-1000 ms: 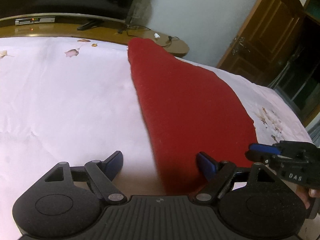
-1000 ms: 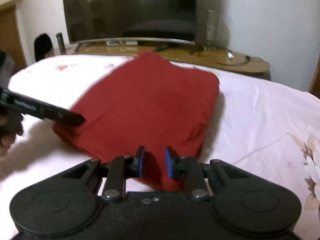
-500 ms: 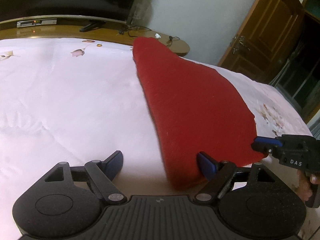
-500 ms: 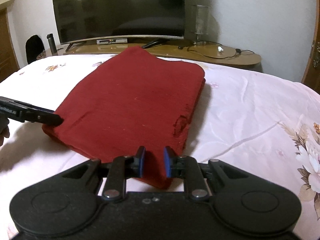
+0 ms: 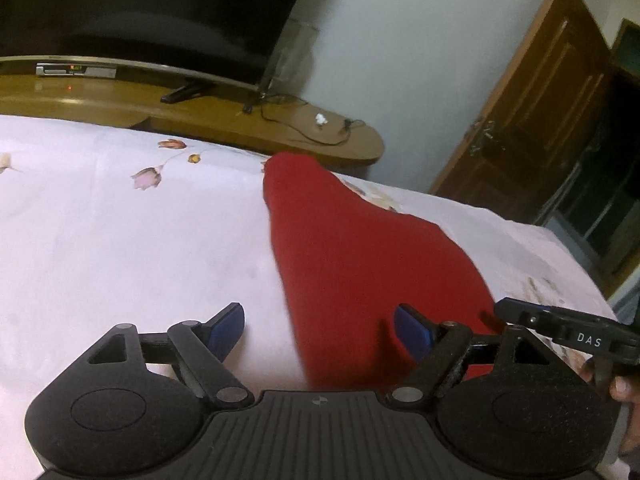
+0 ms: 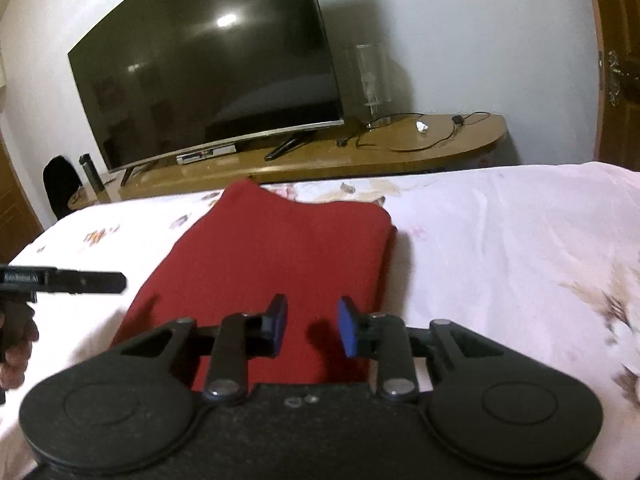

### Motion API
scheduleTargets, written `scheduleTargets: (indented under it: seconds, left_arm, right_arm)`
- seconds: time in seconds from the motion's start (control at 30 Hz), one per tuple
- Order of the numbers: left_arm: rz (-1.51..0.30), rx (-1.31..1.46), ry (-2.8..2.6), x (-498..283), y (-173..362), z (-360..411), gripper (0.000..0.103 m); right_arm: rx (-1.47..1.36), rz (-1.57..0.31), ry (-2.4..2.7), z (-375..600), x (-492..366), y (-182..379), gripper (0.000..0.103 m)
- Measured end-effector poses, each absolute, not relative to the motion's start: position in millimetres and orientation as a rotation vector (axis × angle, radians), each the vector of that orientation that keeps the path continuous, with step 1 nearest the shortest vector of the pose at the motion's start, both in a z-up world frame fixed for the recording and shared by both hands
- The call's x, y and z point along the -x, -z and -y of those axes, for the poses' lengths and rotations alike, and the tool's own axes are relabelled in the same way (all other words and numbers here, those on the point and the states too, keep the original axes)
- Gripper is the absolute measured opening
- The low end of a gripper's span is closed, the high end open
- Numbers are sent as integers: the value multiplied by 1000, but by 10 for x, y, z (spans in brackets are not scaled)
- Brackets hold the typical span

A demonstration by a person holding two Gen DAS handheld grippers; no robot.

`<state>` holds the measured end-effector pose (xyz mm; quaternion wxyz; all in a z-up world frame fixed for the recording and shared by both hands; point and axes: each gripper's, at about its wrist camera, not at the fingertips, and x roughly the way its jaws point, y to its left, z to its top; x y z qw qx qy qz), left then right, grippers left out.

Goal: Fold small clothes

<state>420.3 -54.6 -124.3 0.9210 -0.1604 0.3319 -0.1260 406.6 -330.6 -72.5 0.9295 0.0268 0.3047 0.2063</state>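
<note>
A folded red garment (image 5: 360,264) lies flat on the pink floral bedsheet (image 5: 120,240). My left gripper (image 5: 320,324) hovers open and wide over the garment's near left edge, with nothing pinched. In the right wrist view the same red garment (image 6: 280,248) spreads out ahead. Above its near edge my right gripper (image 6: 312,316) has its jaws opening, and the blue pads stand clear of the cloth. The right gripper's fingers (image 5: 560,320) show at the left view's right edge. The left gripper's fingers (image 6: 80,280) reach in from the left of the right view.
Beyond the bed stands a long wooden console (image 6: 360,156) carrying a dark curved TV (image 6: 208,72), a glass lamp (image 6: 370,80) and cables. A brown wooden door (image 5: 540,112) is to the right. A hand (image 6: 16,340) holds the left gripper's handle.
Both grippers have drawn back and up from the garment. The right gripper's jaws have widened and it has rolled. The garment lies still.
</note>
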Motion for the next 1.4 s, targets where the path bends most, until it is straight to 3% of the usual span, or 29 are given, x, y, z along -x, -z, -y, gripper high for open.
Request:
scheduleTargets:
  seconds: [0.07, 0.1, 0.17, 0.23, 0.27, 0.3, 0.33, 0.37, 0.4, 0.43, 0.57, 0.7, 0.87, 1.23, 1.4]
  left_arm:
    - [-738, 328, 241, -4381, 1372, 616, 82]
    - [-773, 314, 245, -4444, 1468, 650, 84]
    - [-771, 297, 229, -4468, 1518, 698, 93]
    - [-759, 302, 234, -4439, 1436, 678, 93]
    - [-746, 318, 249, -4424, 1409, 647, 93]
    - [-743, 340, 268, -4424, 1403, 605, 91]
    - [-748, 376, 294, -4433, 1422, 534, 87]
    - [-765, 406, 314, -4459, 1449, 498, 77]
    - [-786, 437, 341, -4490, 1480, 465, 69]
    - [-798, 479, 370, -4516, 1512, 432, 67]
    - [-861, 584, 431, -4632, 1656, 394, 67]
    - [-865, 601, 454, -4714, 1739, 430, 67]
    - [-857, 611, 482, -4798, 1781, 505, 67]
    - [-838, 657, 515, -4831, 1845, 477, 65]
    - [-822, 644, 495, -4860, 1838, 559, 64]
  right_arm:
    - [-68, -649, -406, 3271, -4260, 814, 26]
    - [-32, -683, -385, 3244, -4341, 893, 19]
    - [15, -709, -356, 3245, -4425, 1031, 19]
    - [-14, -728, -368, 3317, -4438, 969, 18]
    - [-41, -714, -378, 3386, -4398, 888, 24]
    - [-73, -684, -378, 3463, -4351, 827, 41]
    - [-112, -661, -379, 3547, -4315, 798, 46]
    - [-177, -668, -386, 3699, -4327, 809, 55]
    - [-234, -700, -400, 3810, -4381, 842, 55]
    - [-287, -740, -416, 3902, -4436, 892, 55]
    - [-489, -902, -529, 4130, -4636, 1181, 53]
    - [-569, -936, -564, 4153, -4717, 1319, 61]
    - [-620, -961, -622, 4099, -4879, 1345, 54]
    - [-705, -949, -684, 4134, -4931, 1348, 53]
    - [-717, -964, -684, 4178, -4930, 1405, 46]
